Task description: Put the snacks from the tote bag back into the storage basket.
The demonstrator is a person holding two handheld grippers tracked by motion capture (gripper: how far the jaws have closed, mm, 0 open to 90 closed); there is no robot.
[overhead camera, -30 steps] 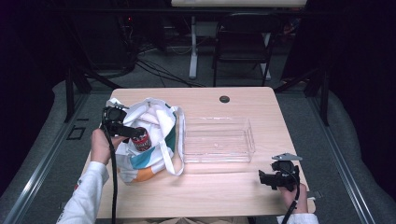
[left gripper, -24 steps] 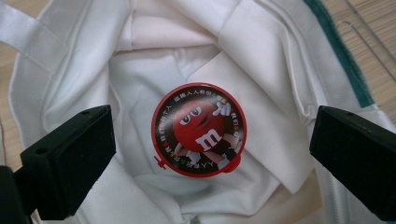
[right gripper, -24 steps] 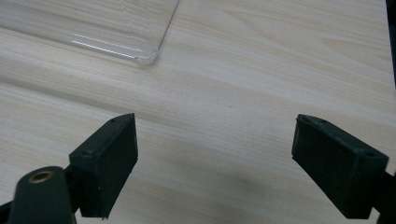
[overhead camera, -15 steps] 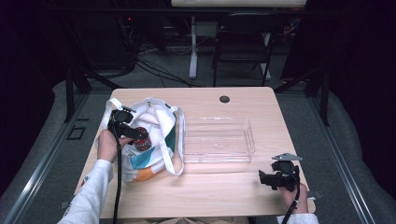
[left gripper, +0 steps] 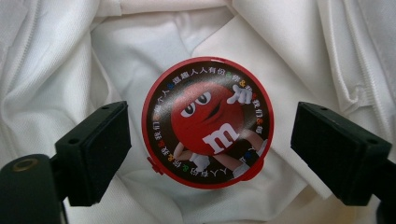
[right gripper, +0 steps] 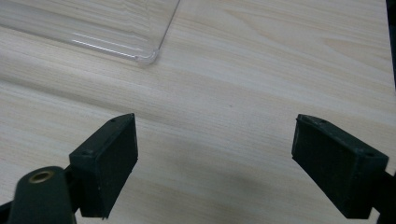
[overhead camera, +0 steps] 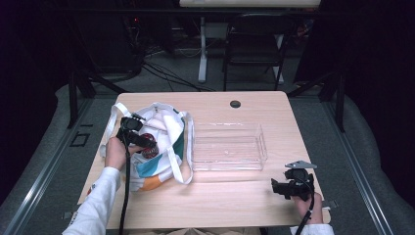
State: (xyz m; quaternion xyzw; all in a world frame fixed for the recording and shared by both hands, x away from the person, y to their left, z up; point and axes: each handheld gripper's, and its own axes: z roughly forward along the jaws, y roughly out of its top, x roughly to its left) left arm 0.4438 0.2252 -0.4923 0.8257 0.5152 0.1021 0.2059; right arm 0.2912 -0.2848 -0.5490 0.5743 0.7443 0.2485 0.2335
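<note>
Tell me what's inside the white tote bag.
Inside the tote bag lies a round red candy tin, lid up, between the open left tongs, which have just been closing. White folds cover anything beneath.

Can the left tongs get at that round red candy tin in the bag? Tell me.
Probably yes. The left tongs have just been closing, with the candy tin lying lid-up between the pads, which do not yet touch it. The bag gapes open; no fabric covers the tin.

A light wooden table [overhead camera: 220, 196] is seen mid-frame; a white tote bag [overhead camera: 164, 147] at left and a clear tray [overhead camera: 227, 147] centrally are borne.
</note>
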